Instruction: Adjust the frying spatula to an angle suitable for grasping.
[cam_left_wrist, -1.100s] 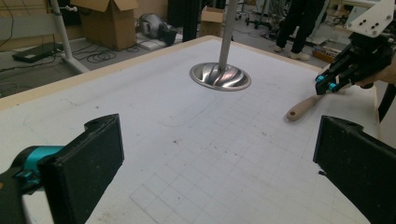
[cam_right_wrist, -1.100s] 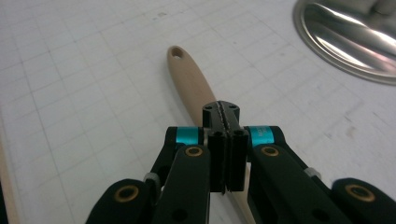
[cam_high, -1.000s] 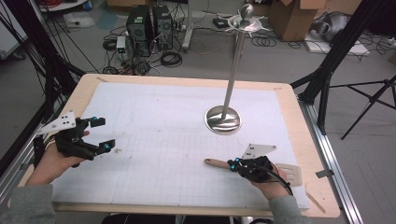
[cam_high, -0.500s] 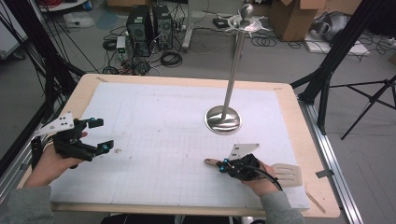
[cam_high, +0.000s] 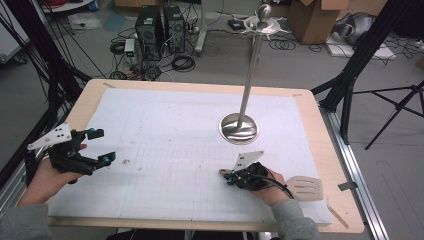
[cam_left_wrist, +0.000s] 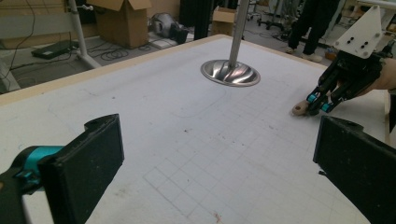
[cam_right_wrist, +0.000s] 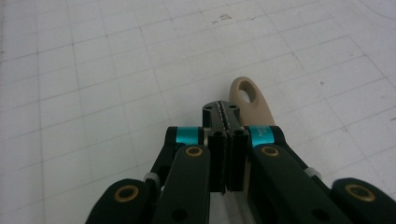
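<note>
Right hand-held gripper (cam_high: 229, 176): jaws together. In the right gripper view the pads meet with no gap. The spatula (cam_high: 306, 188) handle passes under and beside them, not between them, so no grip is confirmed.

Spatula: lies flat on the tabletop (cam_high: 200, 87) near the front right corner, blade toward the right edge. Handle end w/ hang hole (cam_right_wrist: 246, 93) points toward the centre and shows just past the jaw tips.

Left hand-held gripper (cam_high: 99, 147): jaws apart, nothing between them, near the left edge, well apart from the spatula.

Stand (cam_high: 240, 127): upright pole on a round metal base, right of centre, hooks at top.

Step in hand (judged): pick up the spatula by the handle, prob. to hang it on the stand.

Procedure:
1. Open the right jaws before contact; closed jaws will only push the handle.
2. Straddle the handle behind the hole and keep the hole free for a hook.
3. Close square across the flat faces to prevent twist.
4. Lift straight up; keep clear of the stand base.
</note>
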